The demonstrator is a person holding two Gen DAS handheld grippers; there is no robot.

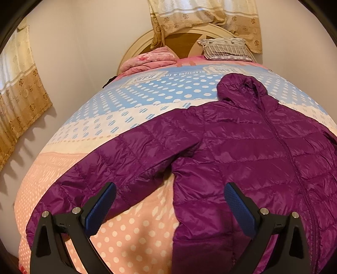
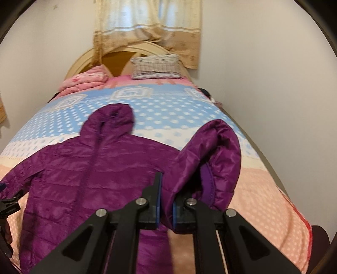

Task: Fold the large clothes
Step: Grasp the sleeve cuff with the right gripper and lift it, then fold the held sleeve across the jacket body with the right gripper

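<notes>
Bed [image 1: 118, 134] with polka-dot cover in blue, cream and peach bands. Purple quilted hooded jacket [image 1: 242, 147] spread flat mid-bed, hood toward headboard. Right claw [image 2: 166, 202] clenched on lifted sleeve [image 2: 208, 160]. Left claw [image 1: 170, 208] released, hovering over jacket hem.

One purple hooded puffer jacket [image 1: 242, 147] lies on one bed [image 1: 130, 236], and it has two sleeves: one spread flat [image 1: 101, 168], one lifted into a loop [image 2: 210, 160]. Two grippers are in view, the left gripper [image 1: 170, 202] and the right gripper [image 2: 166, 202], each with two blue-padded fingers [image 1: 101, 208]. At the head of the bed there is one patterned pillow [image 1: 226, 49] and one folded pink quilt [image 1: 149, 60], though its blurred folds might hide a second piece. One rounded headboard [image 1: 139, 44] stands behind them. Two curtains [image 1: 202, 19] hang on the walls, the second [image 1: 21, 88] at the left.
</notes>
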